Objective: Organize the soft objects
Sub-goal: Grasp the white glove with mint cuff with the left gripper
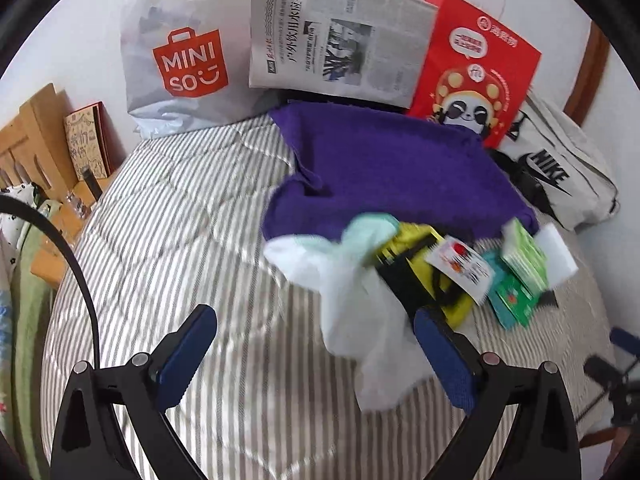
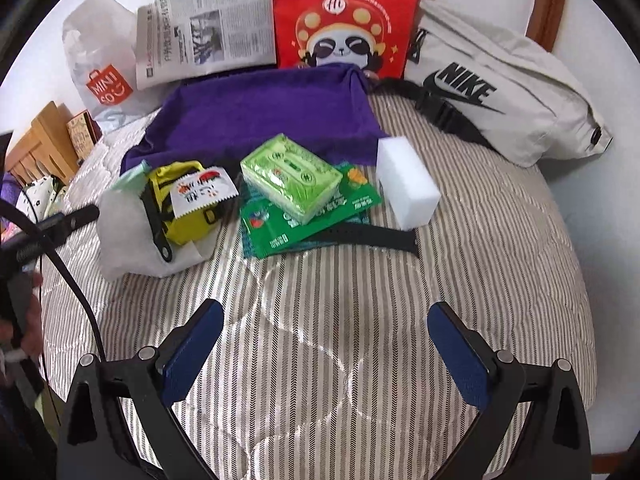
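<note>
A purple towel (image 1: pixel 392 172) lies spread on the striped bed cover (image 1: pixel 192 216); it also shows in the right wrist view (image 2: pixel 260 112). In front of it lie a white and mint sock (image 1: pixel 352 276), a yellow pouch (image 2: pixel 180 208), a green tissue pack (image 2: pixel 292 176), a green sachet (image 2: pixel 308 220), a white sponge block (image 2: pixel 408 182) and a black strap (image 2: pixel 368 236). My left gripper (image 1: pixel 316 344) is open, its right finger beside the sock. My right gripper (image 2: pixel 326 344) is open and empty over bare cover. The left gripper's tip shows at the left of the right wrist view (image 2: pixel 68 220).
Against the wall stand a Miniso bag (image 1: pixel 180 52), a newspaper (image 1: pixel 336 40), a red panda bag (image 1: pixel 476 68) and a white Nike waist bag (image 2: pixel 492 96). A wooden headboard (image 1: pixel 36 132) is at left.
</note>
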Demonstrator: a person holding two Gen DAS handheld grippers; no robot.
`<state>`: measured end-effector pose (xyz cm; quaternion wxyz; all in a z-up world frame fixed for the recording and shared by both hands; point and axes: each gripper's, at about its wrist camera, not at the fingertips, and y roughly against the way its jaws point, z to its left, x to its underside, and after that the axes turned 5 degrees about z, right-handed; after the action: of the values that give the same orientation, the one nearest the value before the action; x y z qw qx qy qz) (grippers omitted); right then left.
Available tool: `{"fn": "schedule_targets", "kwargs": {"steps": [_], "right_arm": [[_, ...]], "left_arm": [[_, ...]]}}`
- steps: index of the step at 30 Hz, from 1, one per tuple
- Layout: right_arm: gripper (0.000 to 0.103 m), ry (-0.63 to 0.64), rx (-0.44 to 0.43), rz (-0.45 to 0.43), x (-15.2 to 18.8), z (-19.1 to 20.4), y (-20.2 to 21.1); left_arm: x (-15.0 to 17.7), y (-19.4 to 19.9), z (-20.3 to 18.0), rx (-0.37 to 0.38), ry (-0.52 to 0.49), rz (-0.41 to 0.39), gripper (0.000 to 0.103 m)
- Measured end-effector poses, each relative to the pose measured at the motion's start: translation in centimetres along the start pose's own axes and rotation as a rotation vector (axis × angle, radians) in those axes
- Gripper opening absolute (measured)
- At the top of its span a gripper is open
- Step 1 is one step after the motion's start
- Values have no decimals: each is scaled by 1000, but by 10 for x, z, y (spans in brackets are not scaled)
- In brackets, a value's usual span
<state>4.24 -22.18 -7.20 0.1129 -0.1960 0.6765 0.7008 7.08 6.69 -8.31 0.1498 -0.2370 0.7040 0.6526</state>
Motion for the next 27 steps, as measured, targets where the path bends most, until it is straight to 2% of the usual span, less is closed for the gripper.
{"fn": "schedule_targets", "kwargs": {"steps": [4,8,11,12,14,15,16,18,22,24,27], "right_arm": [[101,-3,14,24,0,-2,-10],[101,-10,20,52,-3,-4,-21],[101,-10,24,67,-7,-4,-29],[101,-11,24,71,-8,-5,-31],[101,-8,23,81,-11,-4,-35],[101,-6,24,83,-12,-3,-36],[101,-2,26,85,-13,-2,-38],[101,8,27,89,-15,0,-41],[101,28,31,92,-19,6,-45],[101,32,26,87,-20,9,-44],[101,46,24,67,-23,14,-40]], "left_arm": [[-17,-16,7,-17,16,17,88],[-32,-30,14,16,55,42,86],[-41,-49,9,2,33,81,80],[-43,-54,8,-6,24,95,77],[-46,-66,7,-14,32,123,63],[-47,-71,8,-5,39,140,52],[-47,-77,10,18,50,159,47],[-47,-84,14,37,63,179,43],[-45,-81,15,50,27,164,26],[-45,-76,21,60,24,155,21],[-45,-70,34,49,28,147,19]]}}
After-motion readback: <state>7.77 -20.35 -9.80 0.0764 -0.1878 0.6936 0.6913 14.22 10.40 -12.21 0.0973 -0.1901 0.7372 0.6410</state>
